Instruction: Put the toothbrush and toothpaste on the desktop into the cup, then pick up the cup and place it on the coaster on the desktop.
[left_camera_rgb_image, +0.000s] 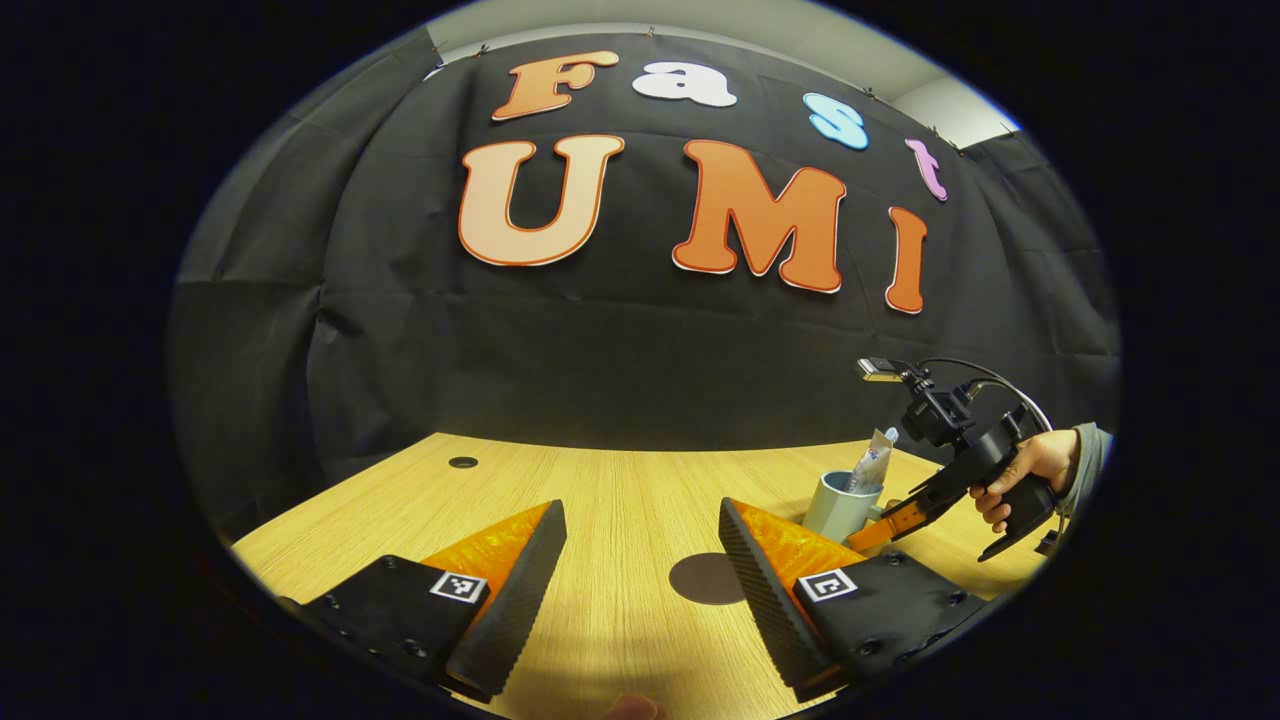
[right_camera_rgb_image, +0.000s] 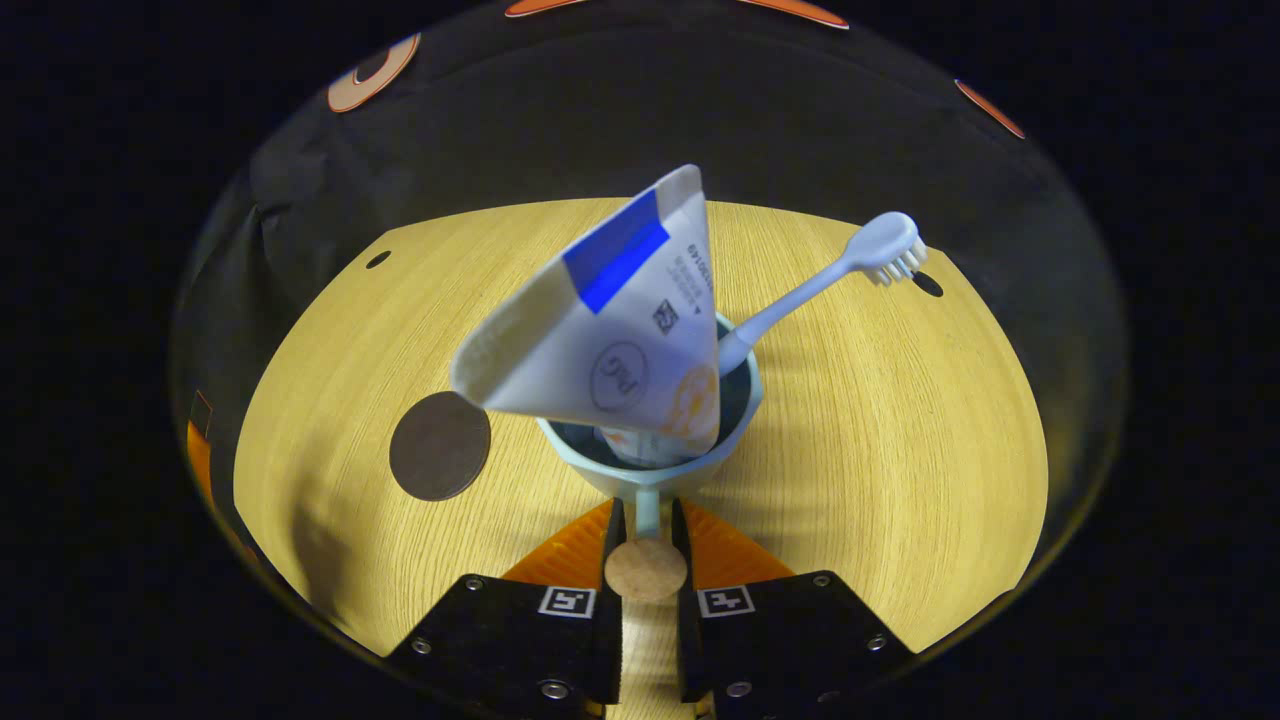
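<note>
right gripper view had the right gripper (right_camera_rgb_image: 646, 560) closed narrow on the handle (right_camera_rgb_image: 647, 512) of the cup (right_camera_rgb_image: 640, 470), both fingers pressing it. toothpaste (right_camera_rgb_image: 610, 330) and toothbrush (right_camera_rgb_image: 800, 290) stood in the cup, so the loading looked done and the carry was in hand. next move called for a level lift across to the coaster (right_camera_rgb_image: 440, 445), just beside the cup. left gripper (left_camera_rgb_image: 640, 560) hung wide and empty above the desk (left_camera_rgb_image: 600, 500). whether the cup was off the desk was hard to tell, its base hidden.
</note>
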